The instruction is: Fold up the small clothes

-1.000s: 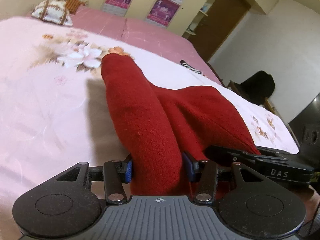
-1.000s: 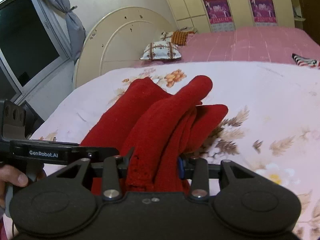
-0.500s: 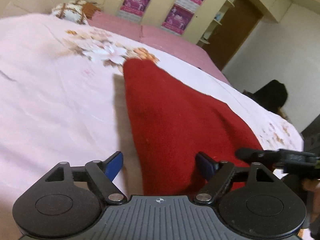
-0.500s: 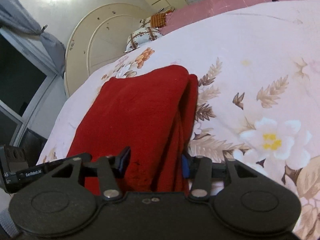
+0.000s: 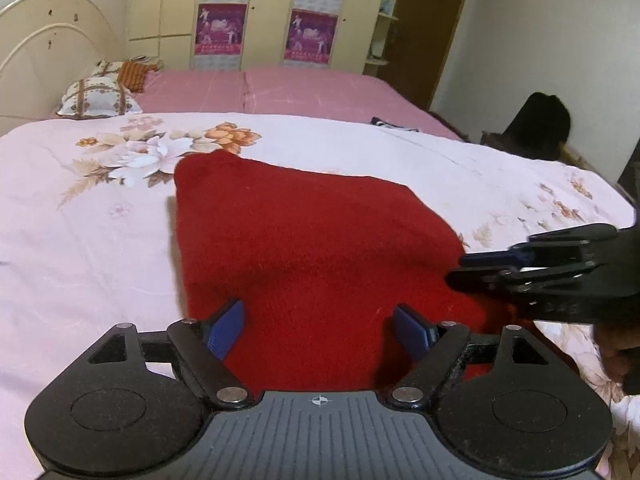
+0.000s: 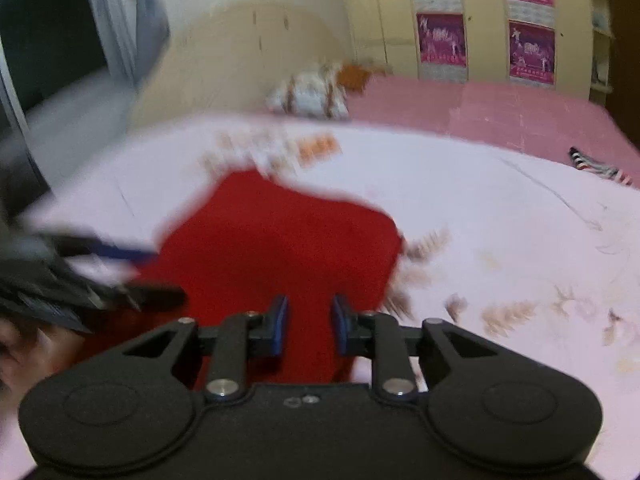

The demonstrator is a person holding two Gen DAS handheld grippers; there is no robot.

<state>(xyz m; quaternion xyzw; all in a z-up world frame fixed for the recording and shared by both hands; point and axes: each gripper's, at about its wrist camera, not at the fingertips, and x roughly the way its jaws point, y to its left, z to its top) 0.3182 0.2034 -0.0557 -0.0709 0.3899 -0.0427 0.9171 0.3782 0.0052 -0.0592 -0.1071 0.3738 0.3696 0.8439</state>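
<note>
The red garment (image 5: 312, 248) is laid flat on the bed (image 5: 80, 248), folded into a rough rectangle, directly ahead of both sets of jaws and partly under them. The left gripper (image 5: 320, 326) is held just over the near edge of the cloth, jaws spread wide, nothing gripped. The right gripper (image 6: 308, 326) is seen above the near right part of the cloth, jaws parted to a narrow gap with red cloth visible through it; no pinch can be made out, though that view is motion-blurred, so contact is hard to confirm.

Judged step: fold has been laid down and released; next fold or smoothing is likely.

For a clean next fold, both near corners should be taken at matching points, one per gripper. Only the top layers meant to move should be caught, not the bedsheet beneath. Jaws should be lowered flat to the edge before being closed. The lift should be kept low and even, and the edge carried straight ahead of the jaws to the far edge. Thick knit is expected to spring back, so a press along the crease is advised.
</note>
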